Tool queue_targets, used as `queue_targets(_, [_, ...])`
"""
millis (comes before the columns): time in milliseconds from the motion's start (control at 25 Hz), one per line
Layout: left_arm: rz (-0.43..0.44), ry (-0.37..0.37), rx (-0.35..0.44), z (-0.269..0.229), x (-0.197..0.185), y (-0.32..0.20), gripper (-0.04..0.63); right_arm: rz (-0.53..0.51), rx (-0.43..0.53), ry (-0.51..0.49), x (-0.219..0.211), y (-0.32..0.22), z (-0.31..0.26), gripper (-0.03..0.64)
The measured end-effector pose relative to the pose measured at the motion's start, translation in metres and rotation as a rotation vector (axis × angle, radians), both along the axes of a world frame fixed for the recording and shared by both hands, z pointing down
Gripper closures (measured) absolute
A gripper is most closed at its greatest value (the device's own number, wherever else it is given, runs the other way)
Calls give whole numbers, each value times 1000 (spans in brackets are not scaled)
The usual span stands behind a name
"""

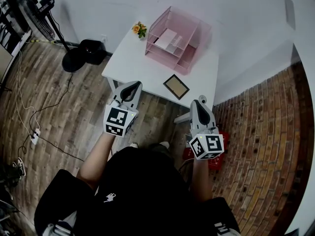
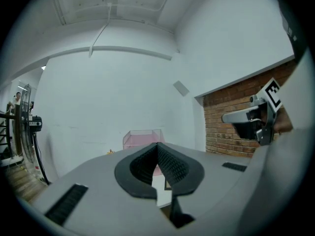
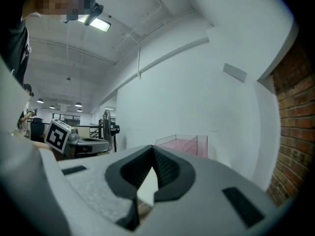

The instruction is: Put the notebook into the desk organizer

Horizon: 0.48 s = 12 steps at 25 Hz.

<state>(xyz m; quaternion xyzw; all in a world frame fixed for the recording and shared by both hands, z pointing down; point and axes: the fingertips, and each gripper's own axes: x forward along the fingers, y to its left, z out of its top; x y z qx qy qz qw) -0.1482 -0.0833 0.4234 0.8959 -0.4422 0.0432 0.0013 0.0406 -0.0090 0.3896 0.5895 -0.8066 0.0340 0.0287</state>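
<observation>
Plainly, the materials differ a good deal. The organizer [image 1: 174, 39] is translucent pink plastic, boxy, with stacked open trays and thin straight walls; something pale lies in one upper tray. It stands at the far end of a smooth white rectangular table [image 1: 133, 58], beside a small plant [image 1: 140, 29] with orange flowers at the far left corner. Wood planks [image 1: 59, 112] cover the floor on the left, and rough red brick [image 1: 256, 146] fills the right side. A black fan base [image 1: 81, 55], round and matte, sits on the planks near the table.

The notebook [image 1: 176, 86] is a flat rectangle with a tan face and a dark border all round. It lies flat on the table near the front edge, well apart from the organizer and outside it, with bare white tabletop between them.

Both tools have matte grey shells and black pads with fine ribs. The left gripper [image 1: 131, 88] is held level before the table's near edge, its jaws pressed together at the tips with nothing between them. The right gripper [image 1: 197, 103] hangs off the table's near right corner, and its jaws likewise meet at the tips, empty. Each carries a white cube printed with black square markers.
</observation>
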Motion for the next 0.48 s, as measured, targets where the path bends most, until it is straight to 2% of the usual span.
queue_targets(480, [8, -7, 9, 0, 4, 2, 591, 9, -12, -16, 3, 7, 9, 614])
